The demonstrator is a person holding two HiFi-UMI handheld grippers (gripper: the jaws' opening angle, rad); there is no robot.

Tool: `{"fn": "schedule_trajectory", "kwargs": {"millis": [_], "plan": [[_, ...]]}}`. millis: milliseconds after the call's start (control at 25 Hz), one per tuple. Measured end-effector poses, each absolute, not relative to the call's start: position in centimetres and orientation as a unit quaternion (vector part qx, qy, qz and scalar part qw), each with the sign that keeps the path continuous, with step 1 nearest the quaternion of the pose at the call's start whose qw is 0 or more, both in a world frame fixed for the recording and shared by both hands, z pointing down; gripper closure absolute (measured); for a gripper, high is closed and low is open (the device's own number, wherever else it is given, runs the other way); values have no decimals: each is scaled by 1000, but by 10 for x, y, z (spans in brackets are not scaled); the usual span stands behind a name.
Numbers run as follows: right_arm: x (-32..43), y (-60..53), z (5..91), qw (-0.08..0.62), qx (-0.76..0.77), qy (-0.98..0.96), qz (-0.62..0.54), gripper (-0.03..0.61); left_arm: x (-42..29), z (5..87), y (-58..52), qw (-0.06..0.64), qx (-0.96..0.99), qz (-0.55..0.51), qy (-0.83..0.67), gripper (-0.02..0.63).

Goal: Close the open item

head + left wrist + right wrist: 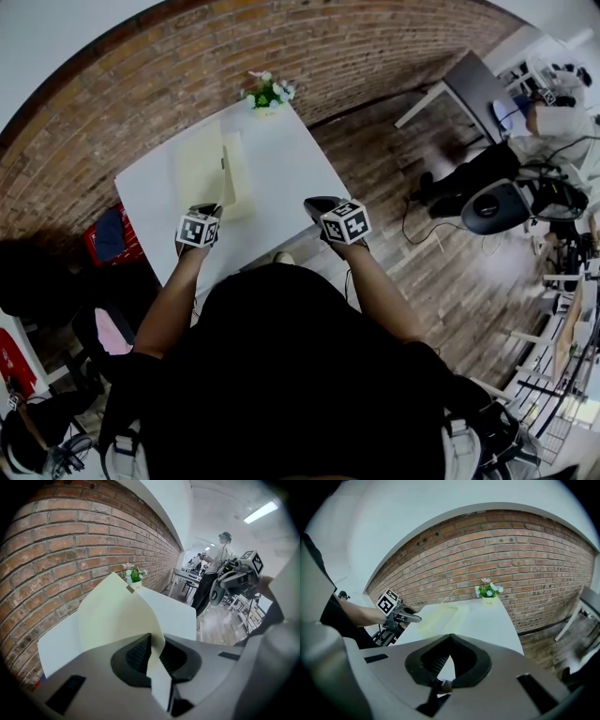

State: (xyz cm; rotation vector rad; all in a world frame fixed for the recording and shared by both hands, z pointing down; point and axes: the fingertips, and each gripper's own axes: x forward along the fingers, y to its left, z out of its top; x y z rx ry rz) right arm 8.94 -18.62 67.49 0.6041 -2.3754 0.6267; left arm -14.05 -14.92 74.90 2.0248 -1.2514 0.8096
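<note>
Passage over bare table [291,173] right of folder [199,169]; flower pot [267,103] at far edge, brick wall [150,75] just behind; raised flap [117,616] at left.

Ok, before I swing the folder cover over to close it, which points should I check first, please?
1. Left tongs grip the cover: ok, the sheet is pinched between the pads.
2. Cover is lifted off the table: ok, it stands raised and curved.
3. Right tongs are free to help: ok, they are shut with nothing between them.
4. Flower pot is out of the way: ok, it stands at the far edge, apart from the folder.
5. Nothing is lying inside the folder: cannot tell.
</note>
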Motion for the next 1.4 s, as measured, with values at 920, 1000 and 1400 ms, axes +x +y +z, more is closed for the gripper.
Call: {"fn": "schedule_trajectory", "kwargs": {"millis": [920, 1000, 1400], "plan": [[121, -160, 691, 323, 248, -877, 255, 558, -103, 805, -162, 322, 767, 367, -416, 566], [122, -158, 694, 327, 248, -875, 256, 558, -100, 810, -163, 324, 767, 372, -411, 566], [128, -153, 700, 331, 252, -870, 263, 558, -88, 831, -167, 333, 763, 397, -386, 563]]}}
